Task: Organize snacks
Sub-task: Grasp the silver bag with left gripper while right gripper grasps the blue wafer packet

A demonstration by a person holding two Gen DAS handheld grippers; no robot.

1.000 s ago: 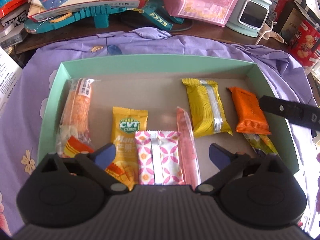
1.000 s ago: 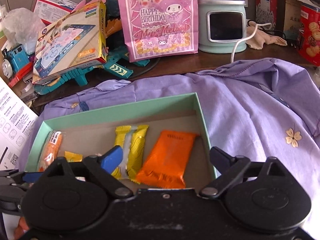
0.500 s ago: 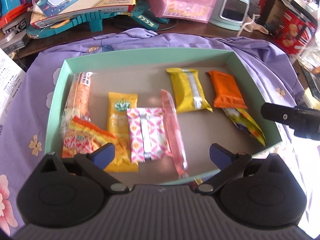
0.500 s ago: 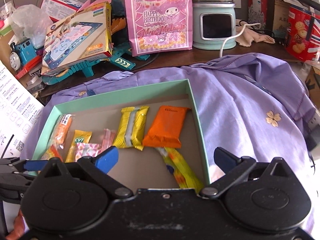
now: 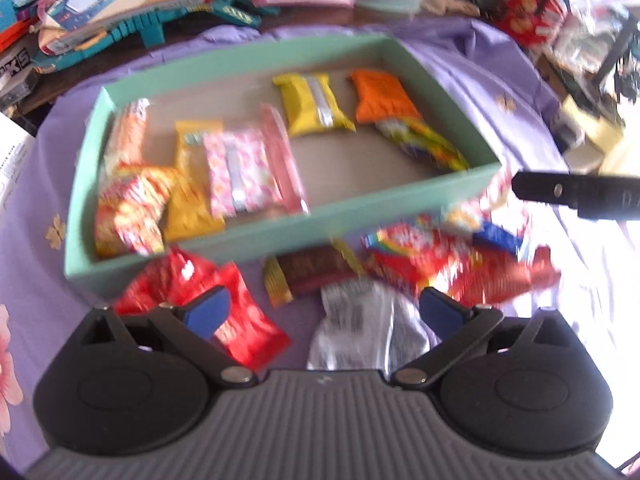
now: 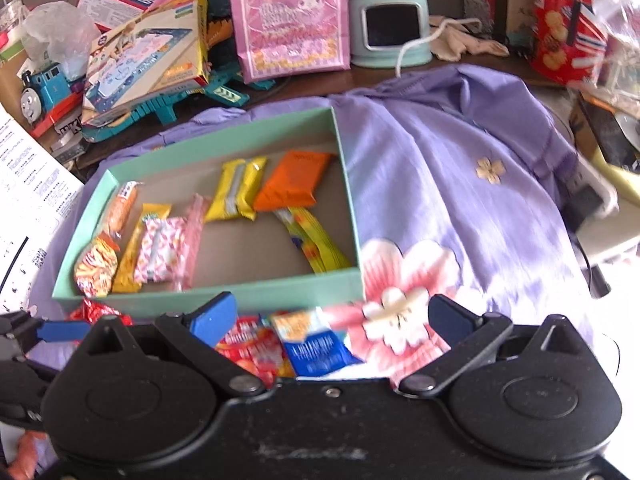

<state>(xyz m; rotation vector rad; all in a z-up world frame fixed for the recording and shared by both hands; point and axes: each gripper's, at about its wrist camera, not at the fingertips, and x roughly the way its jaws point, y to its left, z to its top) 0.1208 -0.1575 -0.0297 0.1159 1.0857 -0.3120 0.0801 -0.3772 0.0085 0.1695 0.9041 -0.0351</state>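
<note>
A mint-green box (image 5: 280, 232) (image 6: 208, 298) on the purple cloth holds several snack packets: a yellow bar (image 5: 312, 104), an orange packet (image 5: 380, 96), a pink patterned packet (image 5: 236, 172). Loose snacks lie in front of the box: a red packet (image 5: 240, 320), a brown and gold bar (image 5: 308, 274), a silver packet (image 5: 360, 328), red and blue packets (image 5: 460, 256) (image 6: 316, 344). My left gripper (image 5: 322, 316) is open and empty above the loose snacks. My right gripper (image 6: 332, 320) is open and empty over the box's near right corner.
Toy boxes (image 6: 148, 56), a pink gift bag (image 6: 288, 20), a mint appliance (image 6: 392, 28) and a red biscuit tin (image 6: 568, 40) crowd the back of the table. White paper (image 6: 24, 184) lies at the left. The purple floral cloth (image 6: 460, 184) covers the right side.
Both grippers have pulled back toward me from over the box. The loose snacks in front of the box have come into view. Both stay open.
</note>
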